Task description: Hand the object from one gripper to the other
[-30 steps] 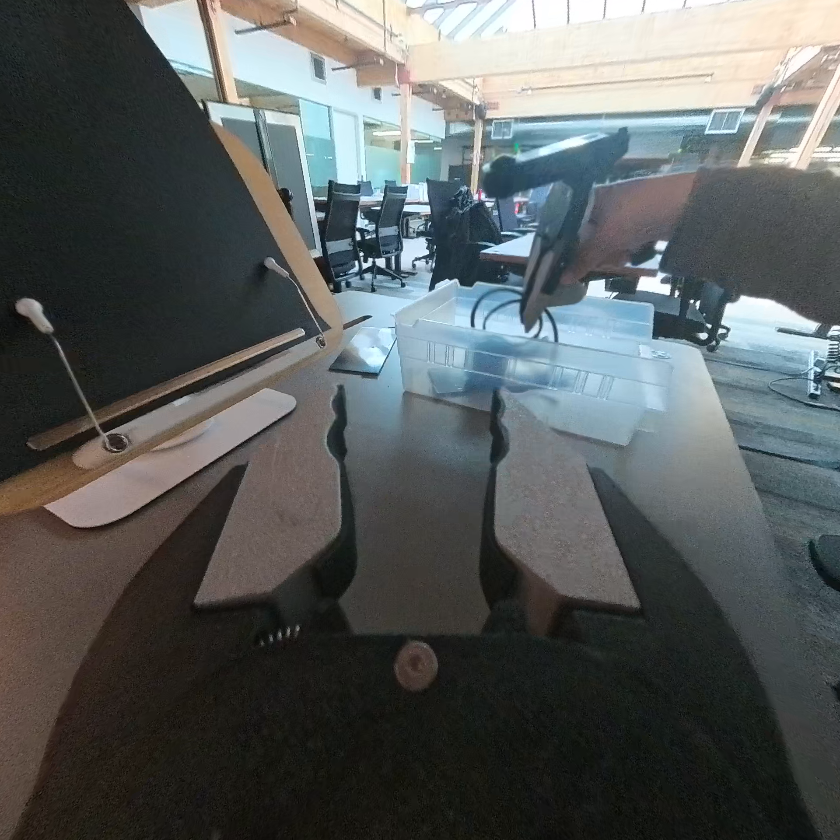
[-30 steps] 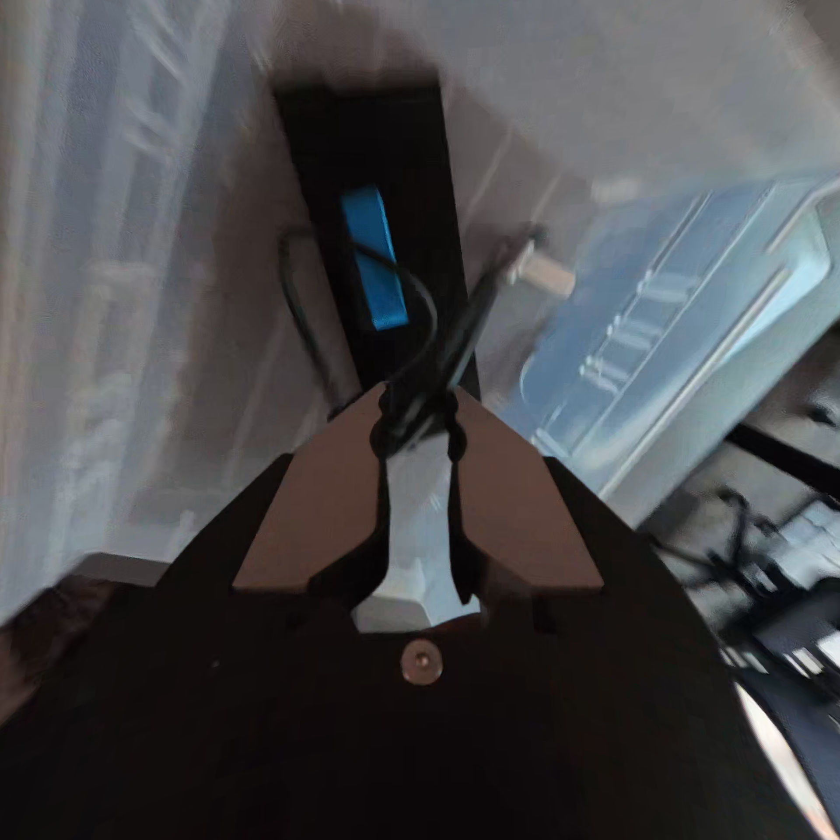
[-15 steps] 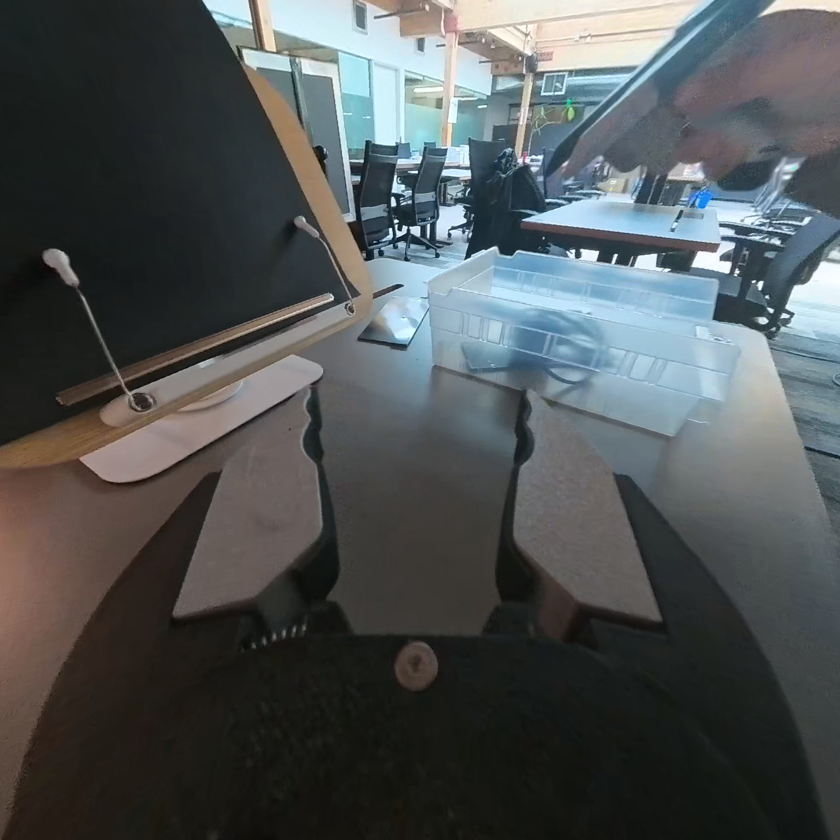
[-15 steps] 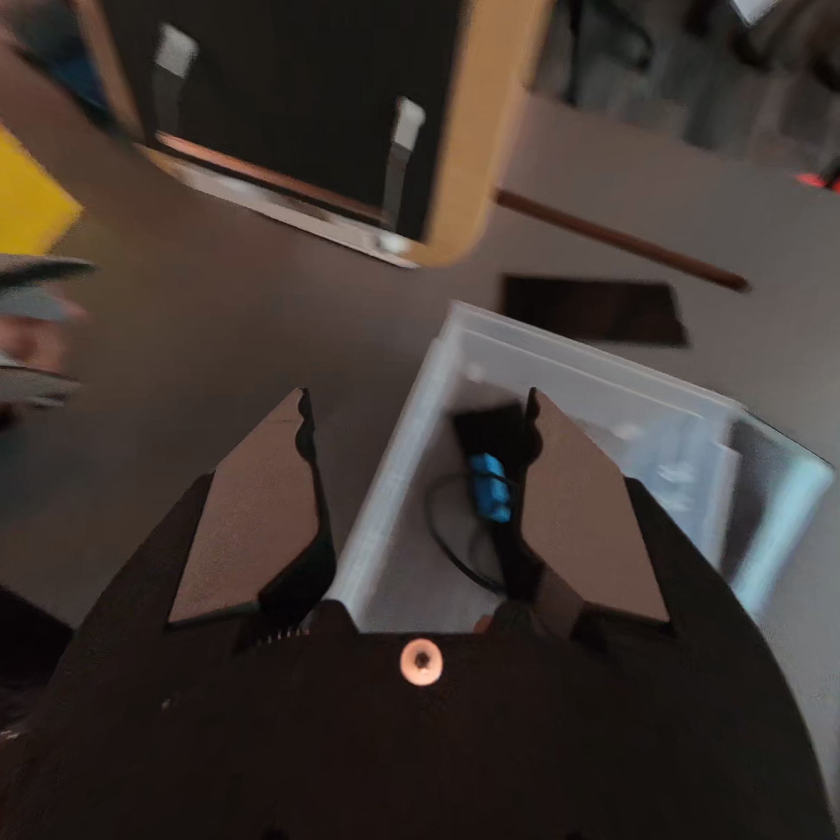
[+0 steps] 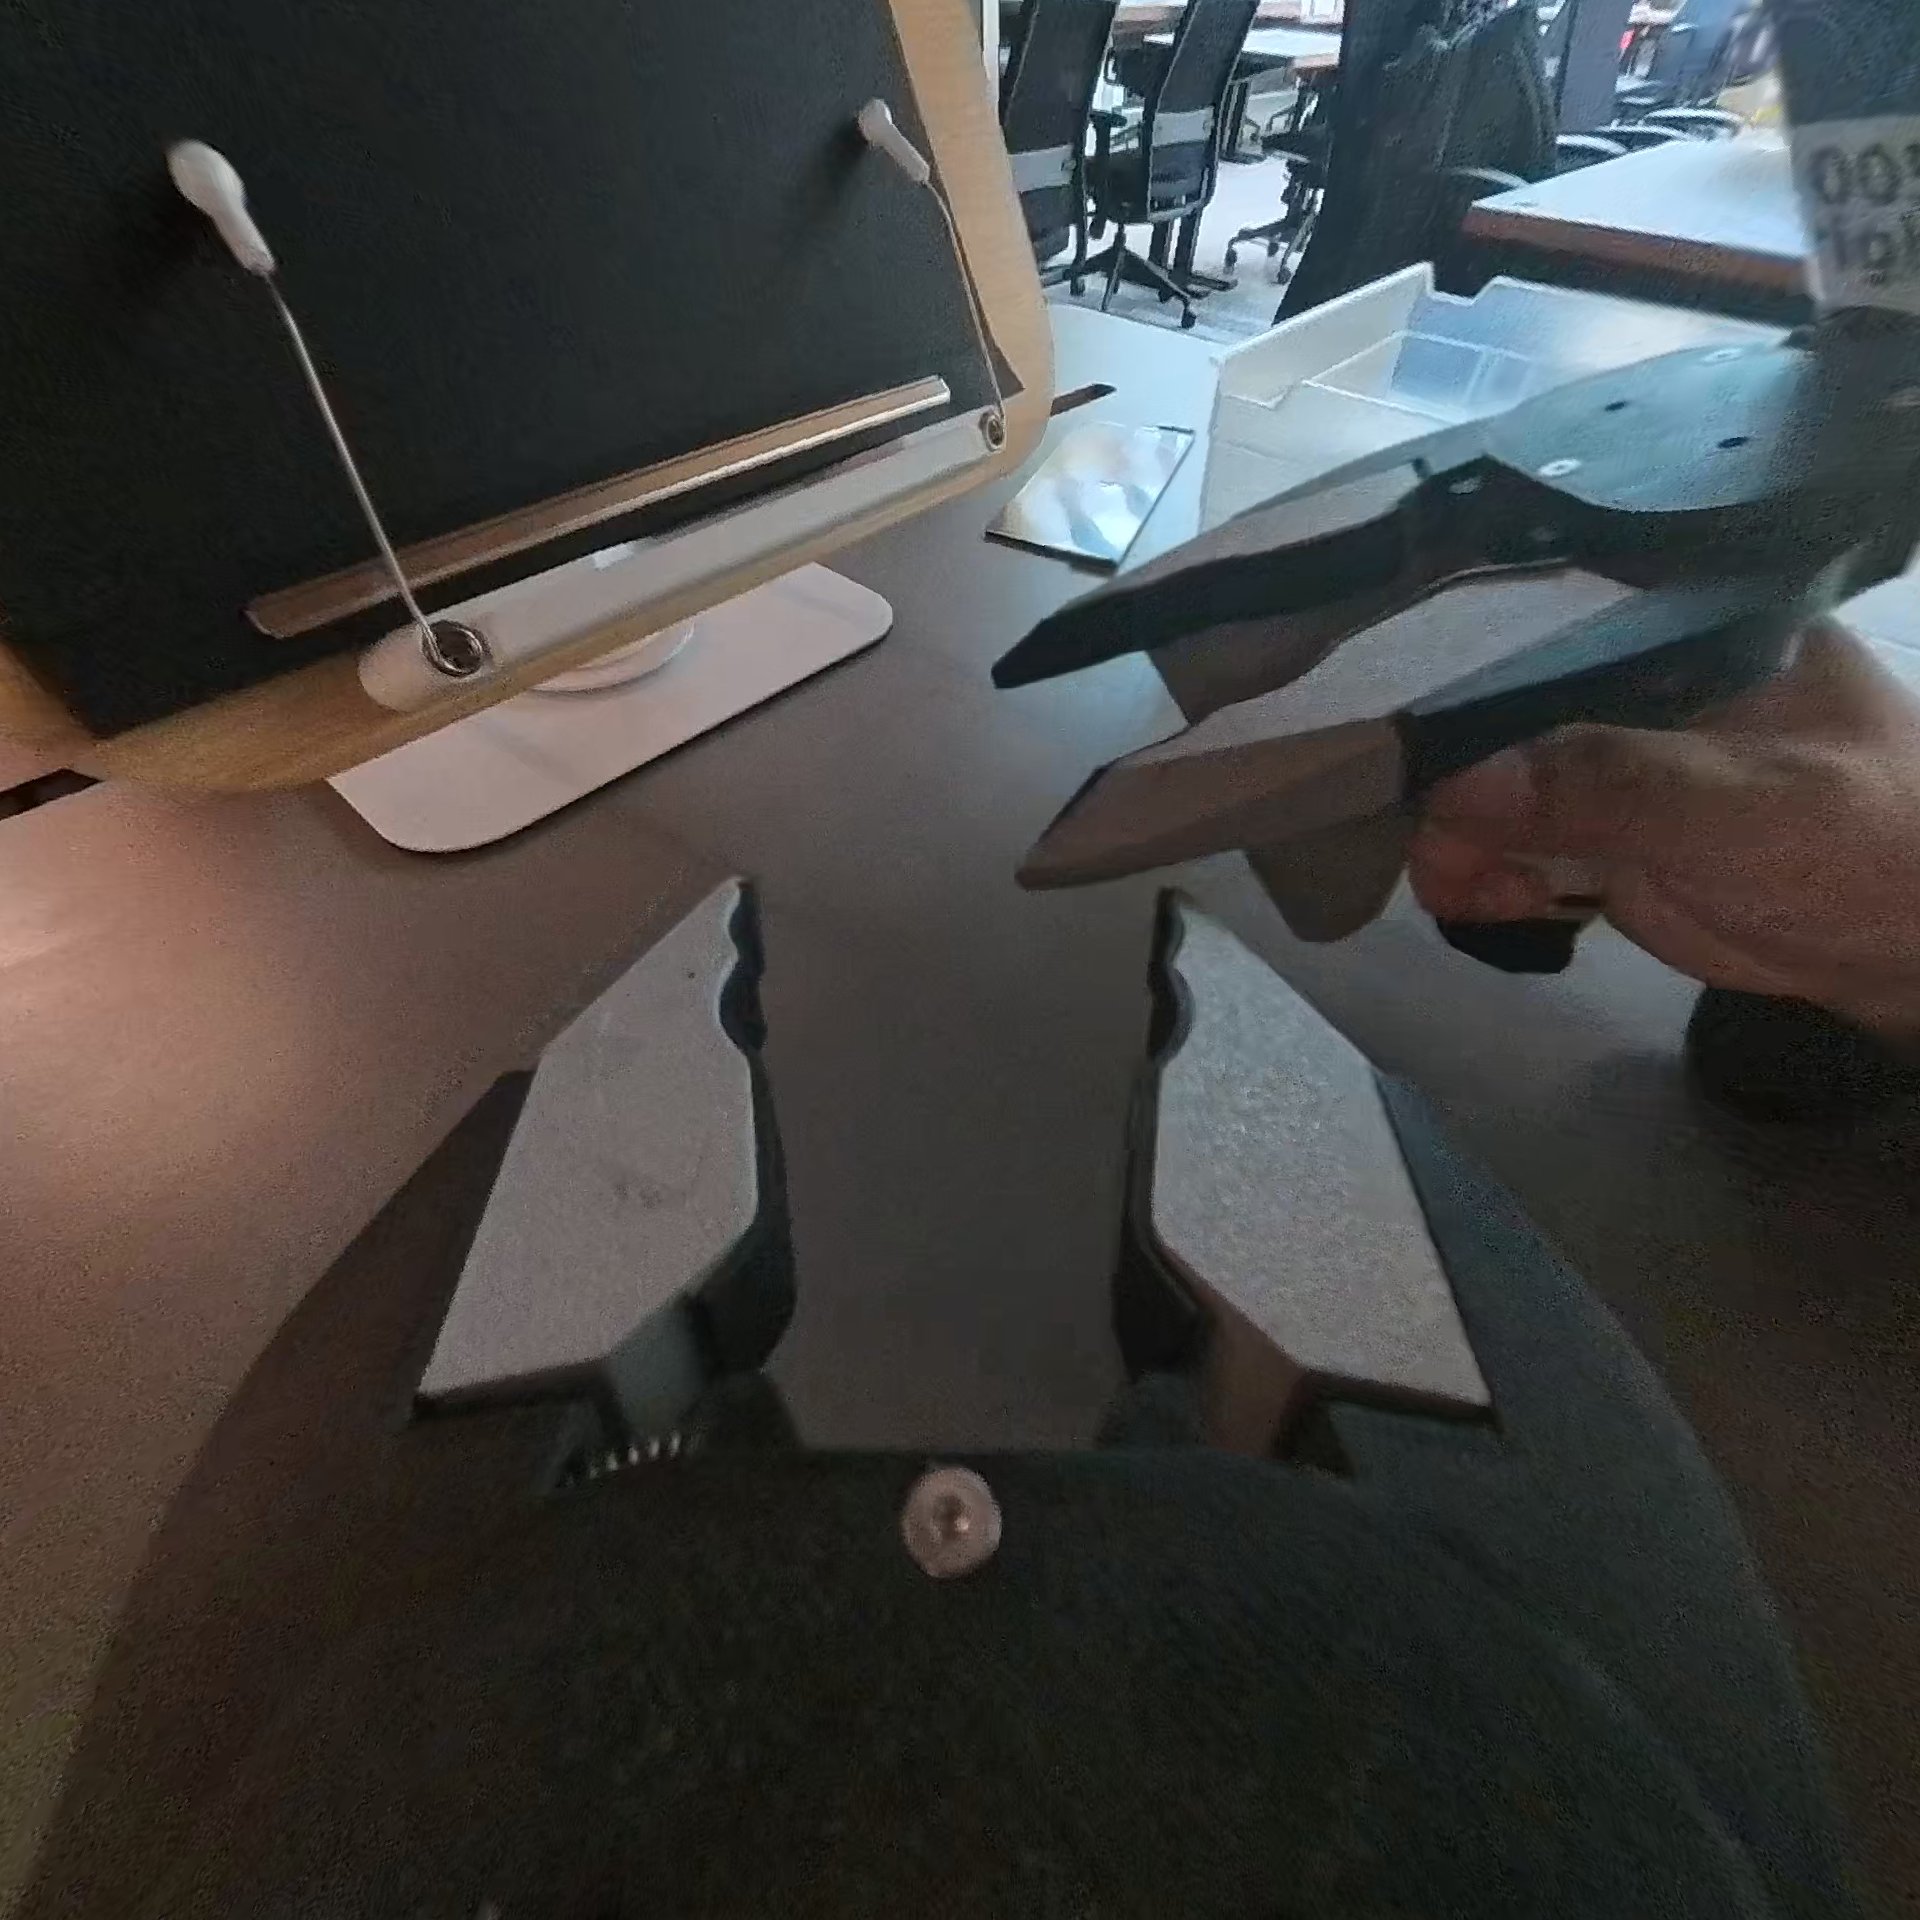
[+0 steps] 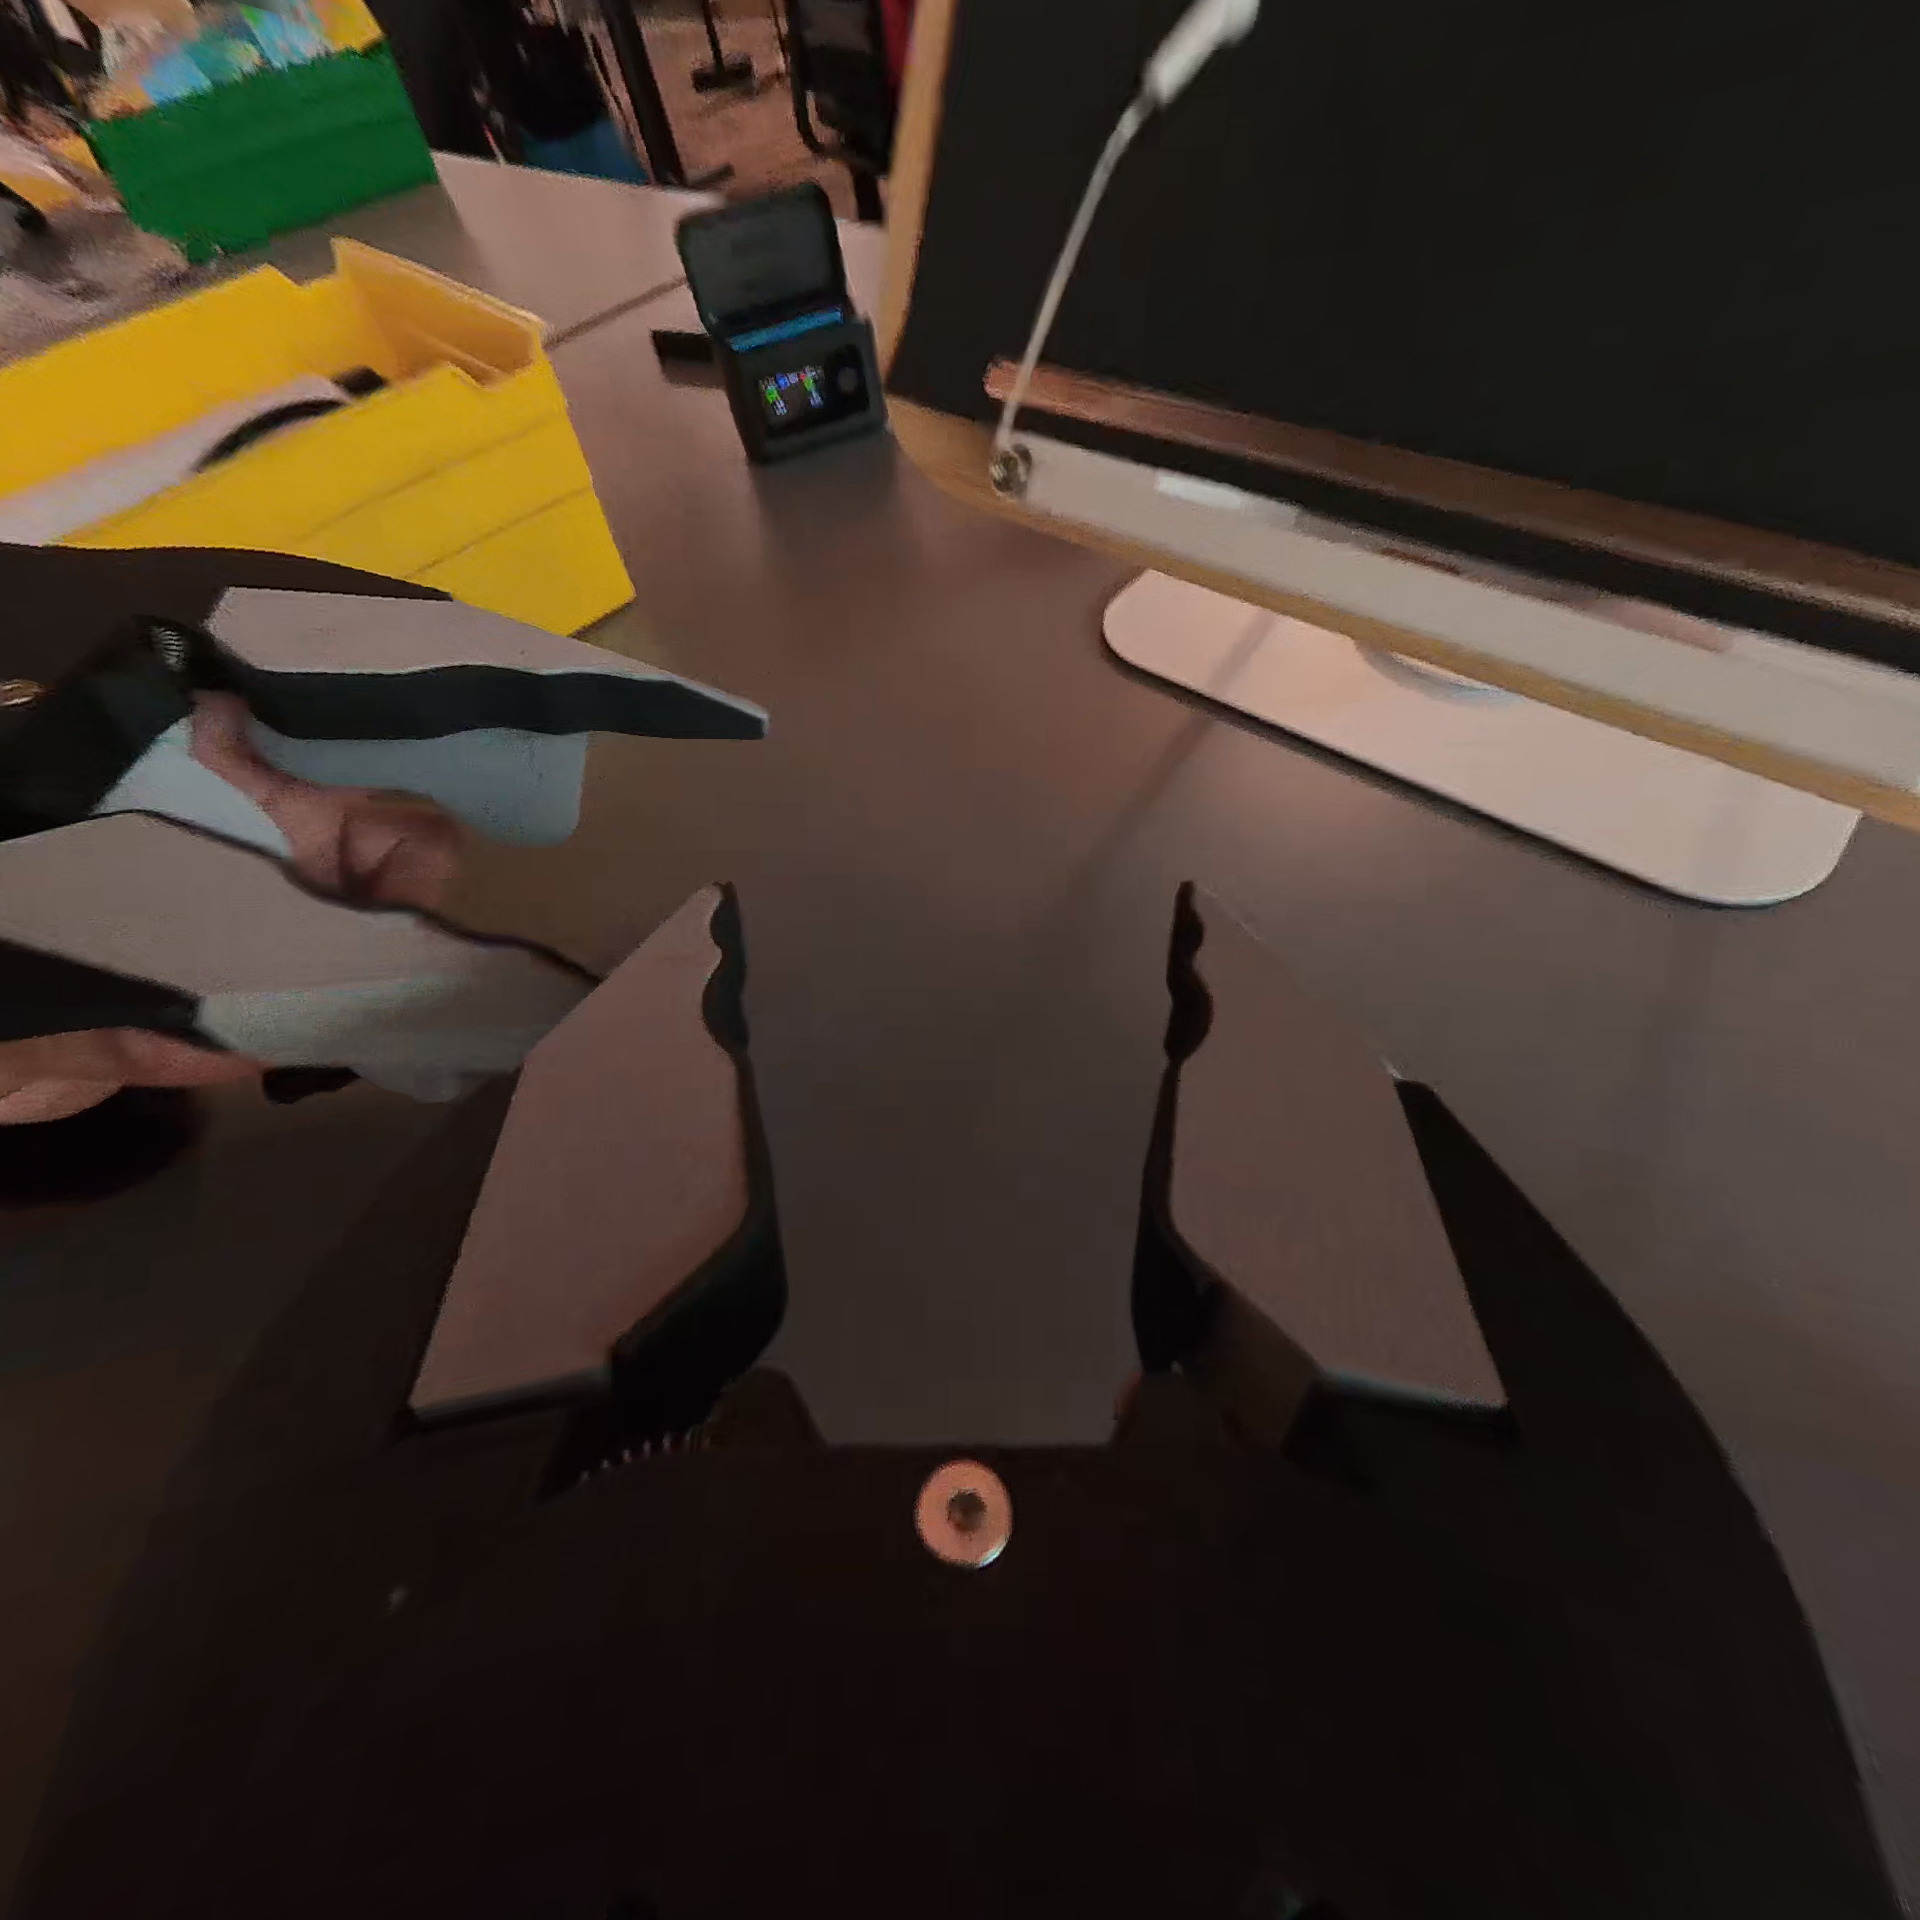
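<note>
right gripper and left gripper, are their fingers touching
Cannot tell. In the left wrist view the right gripper sits just beyond the left gripper; neither view shows depth.

My right gripper (image 6: 956, 935), which a second ago pinched a black cable over the clear plastic bin (image 5: 1351, 353), is now empty with its jaws spread wide. It has left the bin and come down low over the dark table (image 6: 935, 727), facing the book stand (image 6: 1455, 260). My left gripper (image 5: 956, 956) has moved closer to the stand and tipped downward. The two grippers now sit side by side, near each other. The cable is no longer in view.
</note>
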`<state>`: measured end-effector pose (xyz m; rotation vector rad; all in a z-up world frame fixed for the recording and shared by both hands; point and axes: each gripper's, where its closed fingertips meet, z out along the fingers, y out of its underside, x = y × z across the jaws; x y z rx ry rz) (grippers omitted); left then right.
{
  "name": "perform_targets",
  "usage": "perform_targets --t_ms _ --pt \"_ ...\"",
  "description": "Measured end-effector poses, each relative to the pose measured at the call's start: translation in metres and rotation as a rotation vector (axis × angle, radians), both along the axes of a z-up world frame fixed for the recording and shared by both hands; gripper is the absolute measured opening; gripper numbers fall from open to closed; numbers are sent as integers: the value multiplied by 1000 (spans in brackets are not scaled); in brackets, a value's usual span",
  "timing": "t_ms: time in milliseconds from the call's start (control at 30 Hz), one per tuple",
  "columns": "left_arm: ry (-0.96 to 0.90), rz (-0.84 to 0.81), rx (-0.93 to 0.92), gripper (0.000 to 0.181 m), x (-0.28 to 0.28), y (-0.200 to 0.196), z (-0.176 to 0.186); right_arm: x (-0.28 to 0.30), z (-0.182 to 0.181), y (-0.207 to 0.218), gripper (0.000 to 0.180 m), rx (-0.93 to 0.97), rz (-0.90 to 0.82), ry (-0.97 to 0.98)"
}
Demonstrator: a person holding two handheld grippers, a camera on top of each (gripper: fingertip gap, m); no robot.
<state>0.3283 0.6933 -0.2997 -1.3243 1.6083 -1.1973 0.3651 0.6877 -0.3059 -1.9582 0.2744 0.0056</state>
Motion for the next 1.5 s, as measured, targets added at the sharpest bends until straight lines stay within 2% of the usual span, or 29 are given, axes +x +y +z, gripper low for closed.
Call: perform_targets --t_ms 67,300,400,567,667,767,833,900,1033,1100,1200,1300,1400,1500 --pt "10 4 12 70 2 0 -4 6 -5 2 88 -32 12 9" --pt "12 10 44 62 4 6 -9 26 -20 -11 82 -83 -56 -71" --pt "-90 0 -5 52 -1 -5 9 21 -26 -12 82 -111 -41 -95" --pt "-68 -87 -8 56 -36 -33 27 18 -43 -16 83 -185 -27 -114" --pt "-70 -94 40 55 -73 -29 56 20 -42 -17 83 -174 -31 -92" --pt "-62 -18 134 54 -104 8 95 20 -44 -18 84 -176 -29 -60" --pt "-9 72 209 55 -120 52 114 20 -43 -19 83 -171 -29 -51" --pt "87 168 286 58 -135 105 117 20 -44 -19 83 -176 -28 -49" --pt "373 383 445 61 -164 214 72 19 -48 -19 83 -207 -26 -60" --pt "519 431 498 57 -175 247 38 19 -50 -18 83 -224 -24 -70" --pt "653 489 586 51 -182 279 1 19 -51 -18 83 -232 -25 -79" --pt "689 495 620 42 -174 289 -17 19 -51 -19 83 -228 -24 -71" --pt "739 523 753 9 -173 301 -20 19 -51 -19 83 -223 -23 -64" --pt "699 529 807 7 -168 301 -4 19 -51 -19 82 -228 -20 -61"
